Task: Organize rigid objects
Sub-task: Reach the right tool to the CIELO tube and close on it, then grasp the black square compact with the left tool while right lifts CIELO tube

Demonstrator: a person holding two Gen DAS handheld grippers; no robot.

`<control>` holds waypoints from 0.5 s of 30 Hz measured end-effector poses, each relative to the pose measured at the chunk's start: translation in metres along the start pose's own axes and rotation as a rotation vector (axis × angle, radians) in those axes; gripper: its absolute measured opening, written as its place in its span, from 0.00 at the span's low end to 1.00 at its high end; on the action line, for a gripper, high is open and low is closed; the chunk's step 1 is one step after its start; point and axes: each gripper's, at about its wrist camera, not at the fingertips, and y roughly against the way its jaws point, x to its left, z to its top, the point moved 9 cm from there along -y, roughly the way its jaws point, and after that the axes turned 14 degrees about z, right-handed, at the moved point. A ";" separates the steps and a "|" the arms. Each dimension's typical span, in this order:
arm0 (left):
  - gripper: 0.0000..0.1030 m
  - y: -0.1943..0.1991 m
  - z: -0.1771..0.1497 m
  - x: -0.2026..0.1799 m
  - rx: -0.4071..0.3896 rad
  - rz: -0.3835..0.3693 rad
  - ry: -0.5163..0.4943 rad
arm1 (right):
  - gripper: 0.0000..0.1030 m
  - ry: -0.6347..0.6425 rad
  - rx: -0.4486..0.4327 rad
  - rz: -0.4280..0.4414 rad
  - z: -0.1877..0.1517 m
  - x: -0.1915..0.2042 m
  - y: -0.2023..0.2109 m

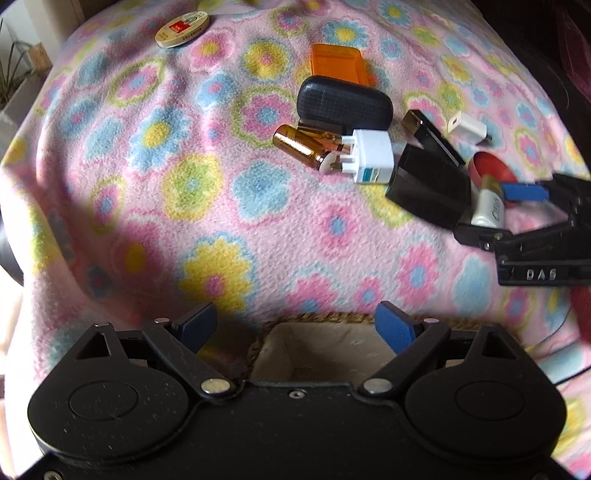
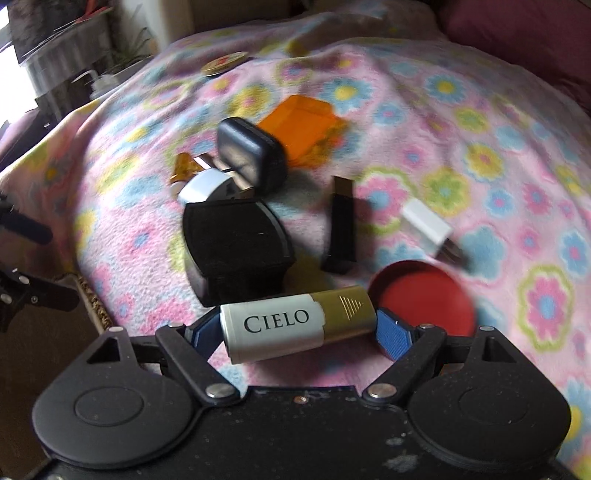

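My right gripper (image 2: 299, 328) is shut on a white and gold CIELO bottle (image 2: 295, 323), held sideways between its blue pads; it also shows in the left wrist view (image 1: 489, 206). Behind it lie a black box (image 2: 236, 247), a red round lid (image 2: 424, 295), a black stick (image 2: 341, 225), a white adapter (image 2: 428, 225), a white plug (image 1: 369, 157), an amber bottle (image 1: 303, 147), a dark oval case (image 1: 343, 103) and an orange case (image 1: 338, 64). My left gripper (image 1: 295, 326) is open and empty above a woven basket (image 1: 317, 354).
Everything lies on a pink flowered blanket (image 1: 184, 166). A round tin (image 1: 183, 29) sits at the far left. Plants and shelving stand beyond the blanket's left edge (image 2: 74, 55). The basket's edge also shows at the left of the right wrist view (image 2: 92, 299).
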 end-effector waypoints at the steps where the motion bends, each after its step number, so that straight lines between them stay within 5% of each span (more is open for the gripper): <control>1: 0.86 0.001 0.004 -0.003 0.004 -0.009 0.015 | 0.84 -0.017 0.004 -0.032 -0.001 -0.002 0.004; 6: 0.87 0.012 0.028 -0.030 -0.080 0.007 -0.042 | 0.84 -0.102 0.017 -0.171 -0.010 -0.012 0.025; 10: 0.89 0.021 0.042 -0.062 -0.189 0.023 -0.189 | 0.84 -0.236 -0.023 -0.205 -0.024 -0.021 0.038; 15: 0.91 0.013 0.049 -0.094 -0.211 0.003 -0.336 | 0.84 -0.325 -0.047 -0.241 -0.034 -0.032 0.042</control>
